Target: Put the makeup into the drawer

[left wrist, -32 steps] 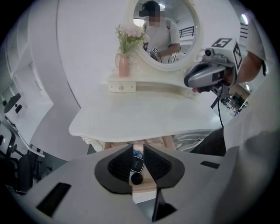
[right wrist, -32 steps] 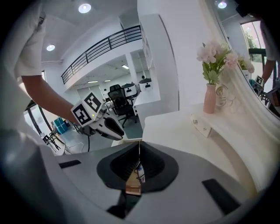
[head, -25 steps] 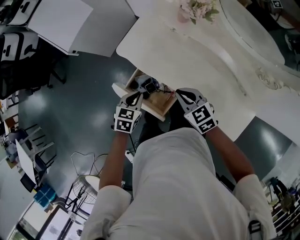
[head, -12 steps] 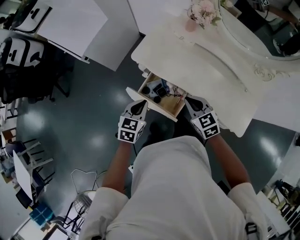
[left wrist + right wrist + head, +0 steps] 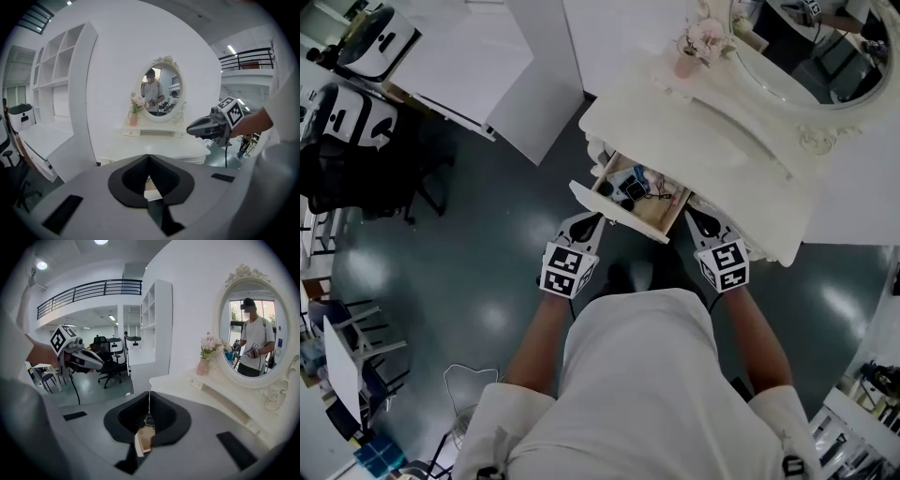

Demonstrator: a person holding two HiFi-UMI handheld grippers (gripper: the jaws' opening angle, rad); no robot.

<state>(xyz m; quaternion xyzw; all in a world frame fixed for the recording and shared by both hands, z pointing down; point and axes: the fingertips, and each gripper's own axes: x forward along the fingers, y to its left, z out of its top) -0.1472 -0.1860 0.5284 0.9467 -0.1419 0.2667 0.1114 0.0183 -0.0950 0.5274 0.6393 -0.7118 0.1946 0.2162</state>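
The left gripper [image 5: 585, 221] and right gripper [image 5: 697, 217] hung fully closed, holding nothing, just before the open drawer [image 5: 617, 212]. Small dark makeup [image 5: 630, 190] pieces lay jumbled in its wooden tray, below the white counter [image 5: 722, 155].

The left gripper [image 5: 589, 223] is held just off the left end of the drawer [image 5: 619, 214] front, pitched downward toward it, jaws closed tip to tip with nothing between. The right gripper [image 5: 701, 223] sits just off the drawer's right end, pitched alike, jaws closed and empty. The left forearm [image 5: 534, 342] and right forearm [image 5: 752, 342] reach forward, bare.
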